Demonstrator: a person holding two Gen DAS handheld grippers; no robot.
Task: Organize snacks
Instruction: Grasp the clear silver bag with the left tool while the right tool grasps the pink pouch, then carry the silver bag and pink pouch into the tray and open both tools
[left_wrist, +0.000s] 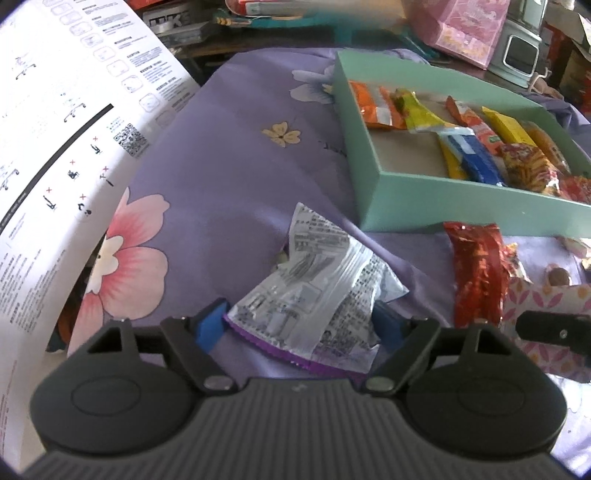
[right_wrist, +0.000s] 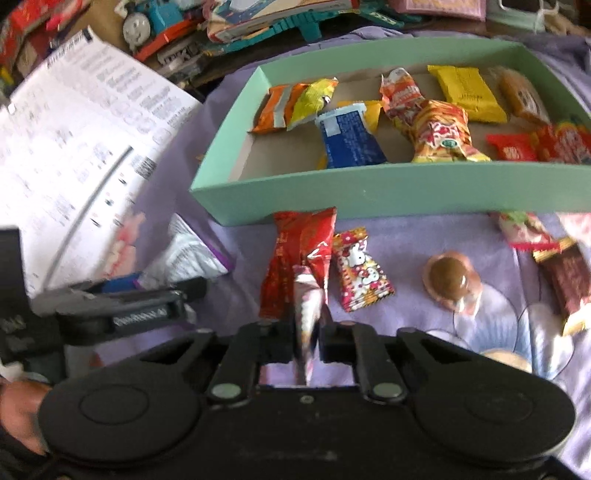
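Purple floral cloth (left_wrist: 221, 177) lies under both low, level grippers.

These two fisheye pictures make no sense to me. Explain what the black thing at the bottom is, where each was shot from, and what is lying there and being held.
No robot here: a person holds a two-finger tool in each hand, with a camera on each looking along its fingers. The black shape at the bottom is that tool.

The left tool has its blue fingers either side of a silver packet; whether it grips yet is unclear. The right tool is shut on a small wrapped sweet.

Both look at a purple flowered cloth. On it stands a green box with snacks inside. In front lie a red packet, a cartoon-cat packet and a brown sweet.
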